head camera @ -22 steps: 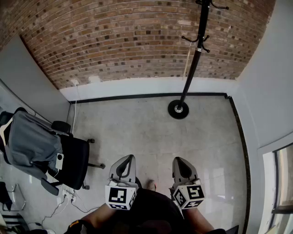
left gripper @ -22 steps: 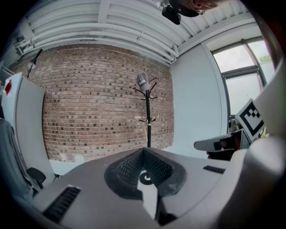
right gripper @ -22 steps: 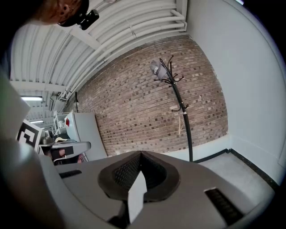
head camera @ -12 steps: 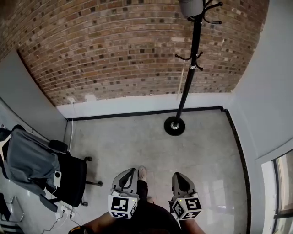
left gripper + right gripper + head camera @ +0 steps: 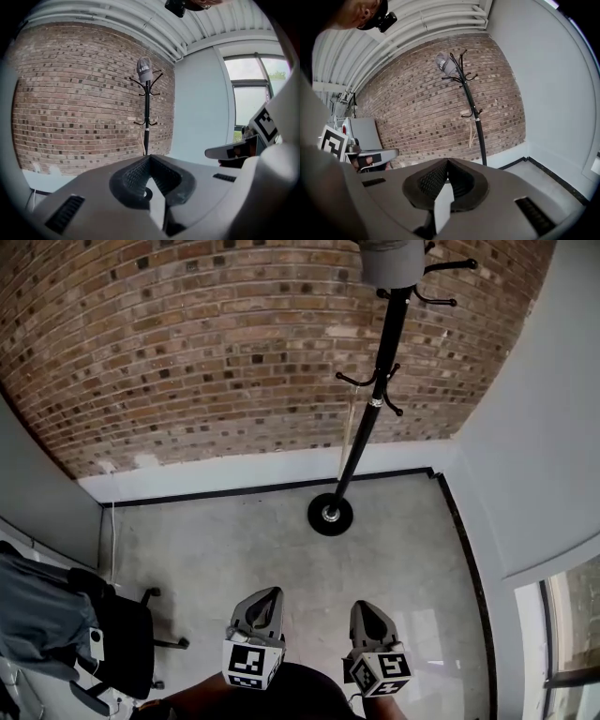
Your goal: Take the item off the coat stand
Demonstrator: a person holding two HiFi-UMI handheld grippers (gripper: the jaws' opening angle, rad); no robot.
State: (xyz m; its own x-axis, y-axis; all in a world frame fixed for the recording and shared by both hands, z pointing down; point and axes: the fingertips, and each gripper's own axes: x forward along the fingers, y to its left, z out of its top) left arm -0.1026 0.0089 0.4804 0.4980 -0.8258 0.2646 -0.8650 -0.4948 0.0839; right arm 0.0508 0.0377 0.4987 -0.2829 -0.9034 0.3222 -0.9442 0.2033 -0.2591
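Well short of the coat stand (image 5: 361, 442), the left hand-held gripper (image 5: 268, 593) and right hand-held gripper (image 5: 367, 607) are both clenched on nothing, side by side above the floor (image 5: 234, 540). A grey cap (image 5: 392, 261) sits on the stand's very top. Its long axis runs upright along the pole, in front of the brick wall (image 5: 187, 362). I cannot tell which way its brim points.

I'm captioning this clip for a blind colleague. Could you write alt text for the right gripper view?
A grey cap sits on top of a black coat stand against a brick wall, well ahead of the right gripper. The gripper's jaws are shut, with nothing between them.
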